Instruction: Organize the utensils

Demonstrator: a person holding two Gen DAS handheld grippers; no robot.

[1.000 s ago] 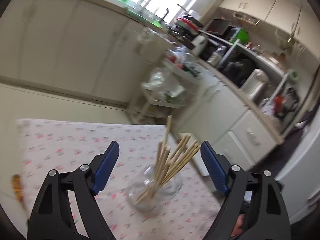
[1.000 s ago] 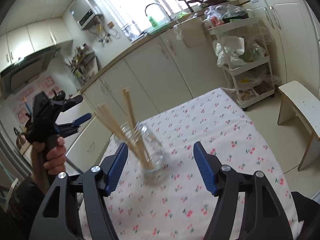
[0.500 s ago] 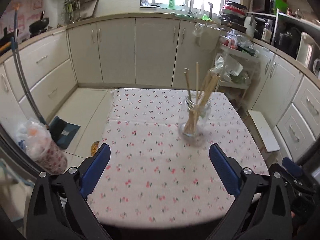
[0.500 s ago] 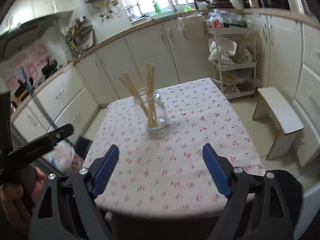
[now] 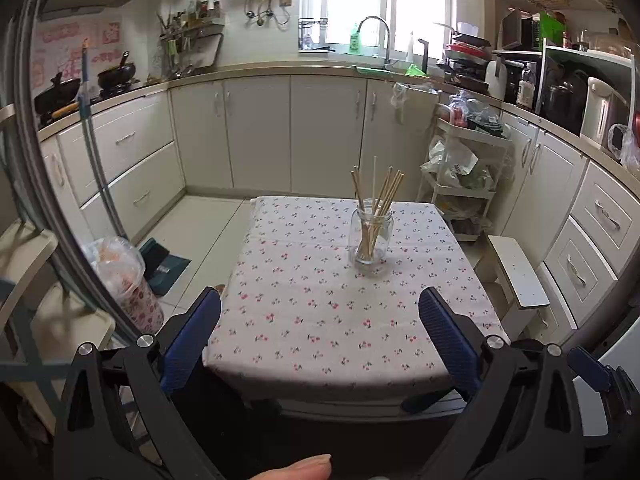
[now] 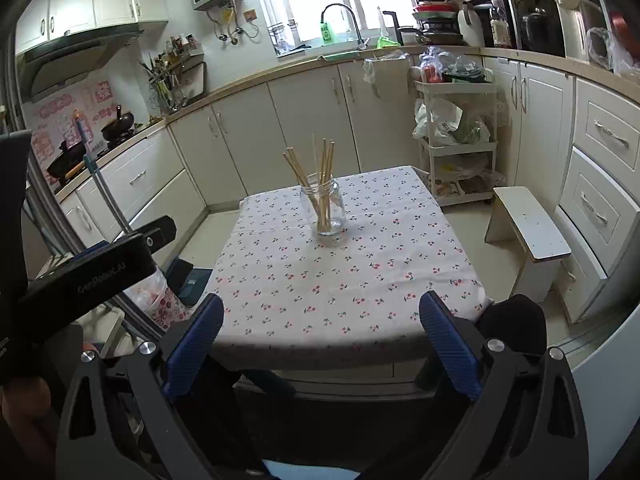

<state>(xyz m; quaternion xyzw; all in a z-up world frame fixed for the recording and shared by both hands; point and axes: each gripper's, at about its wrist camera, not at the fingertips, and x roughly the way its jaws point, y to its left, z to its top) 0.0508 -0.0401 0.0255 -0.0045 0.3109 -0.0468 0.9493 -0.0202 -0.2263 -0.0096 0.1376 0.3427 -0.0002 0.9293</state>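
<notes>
On the far half of the cherry-print tablecloth (image 5: 320, 300), a clear glass jar (image 5: 371, 236) stands upright, holding a loose bundle of wooden chopsticks (image 5: 378, 196) that fan out above its rim. I have the left gripper (image 5: 320, 336) spread wide with nothing between its blue pads, hanging off the near table edge, well apart from the jar. My right gripper (image 6: 320, 332) has just been opening; it is wide and empty too, the jar far ahead.

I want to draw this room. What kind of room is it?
A home kitchen: a sink tap under the window, pans on the stove, and cupboards along the walls.
</notes>
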